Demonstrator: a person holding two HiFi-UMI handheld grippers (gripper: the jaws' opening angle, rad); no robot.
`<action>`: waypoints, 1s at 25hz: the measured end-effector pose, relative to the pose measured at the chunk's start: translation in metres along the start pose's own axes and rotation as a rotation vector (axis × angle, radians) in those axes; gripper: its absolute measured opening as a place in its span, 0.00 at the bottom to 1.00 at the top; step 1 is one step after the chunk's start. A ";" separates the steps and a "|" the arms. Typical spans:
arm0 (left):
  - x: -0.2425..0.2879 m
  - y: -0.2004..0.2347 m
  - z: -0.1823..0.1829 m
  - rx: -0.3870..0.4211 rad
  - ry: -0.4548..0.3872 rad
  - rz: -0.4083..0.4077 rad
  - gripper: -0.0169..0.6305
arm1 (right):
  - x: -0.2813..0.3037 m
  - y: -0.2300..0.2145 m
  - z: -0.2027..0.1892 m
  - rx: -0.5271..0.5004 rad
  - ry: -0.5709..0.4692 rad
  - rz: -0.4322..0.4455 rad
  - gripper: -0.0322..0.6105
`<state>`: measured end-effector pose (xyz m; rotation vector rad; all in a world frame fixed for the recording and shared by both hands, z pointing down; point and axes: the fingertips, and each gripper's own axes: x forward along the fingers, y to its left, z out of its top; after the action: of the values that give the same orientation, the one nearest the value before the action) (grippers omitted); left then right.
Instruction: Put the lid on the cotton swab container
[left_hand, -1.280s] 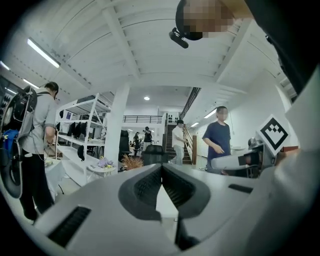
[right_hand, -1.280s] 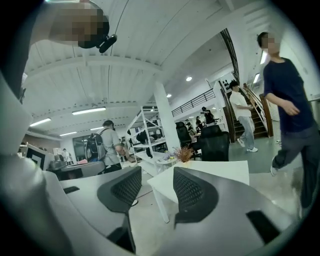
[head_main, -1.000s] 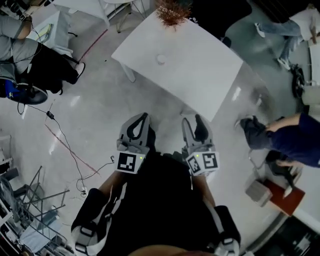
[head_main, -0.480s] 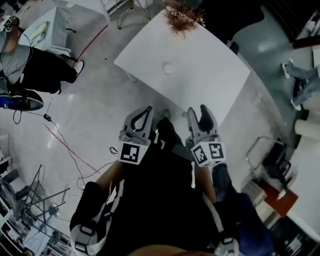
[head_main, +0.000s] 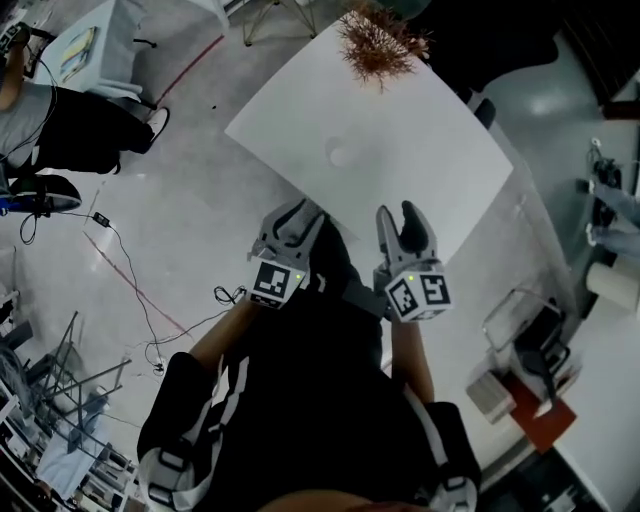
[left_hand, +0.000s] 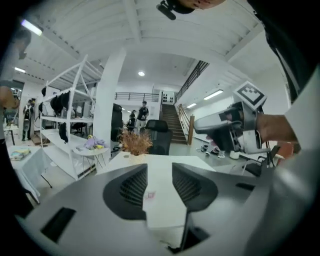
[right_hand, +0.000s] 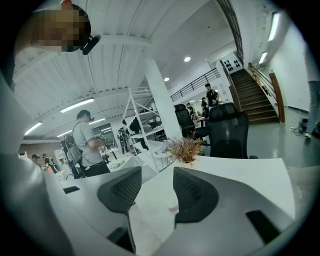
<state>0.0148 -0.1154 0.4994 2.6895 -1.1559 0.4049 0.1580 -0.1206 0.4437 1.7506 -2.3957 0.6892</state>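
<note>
Left gripper, grey plastic, ribbed dark pads: jaws opening, nothing between. Right gripper: jaws spread, nothing held. Small round white cotton swab container seen on smooth flat white table, ahead of both grippers, well apart. Spiky brown dried plant seen farther beyond.

This is a big open-plan office or lab hall. It has a polished grey floor with loose cables, a white table bearing a dried plant, and black office chairs. White shelving racks and a staircase to a railed gallery stand behind, with a person among desks.
</note>
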 end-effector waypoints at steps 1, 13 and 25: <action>0.012 0.001 -0.011 0.007 0.038 -0.015 0.25 | 0.008 -0.005 0.001 0.007 0.013 0.010 0.35; 0.152 0.025 -0.141 0.037 0.339 -0.053 0.44 | 0.124 -0.085 -0.048 0.155 0.288 0.137 0.35; 0.195 0.031 -0.175 0.084 0.435 -0.120 0.45 | 0.185 -0.126 -0.122 0.414 0.465 0.223 0.35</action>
<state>0.0902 -0.2207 0.7294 2.5348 -0.8630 0.9767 0.1896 -0.2639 0.6528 1.2392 -2.2357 1.5223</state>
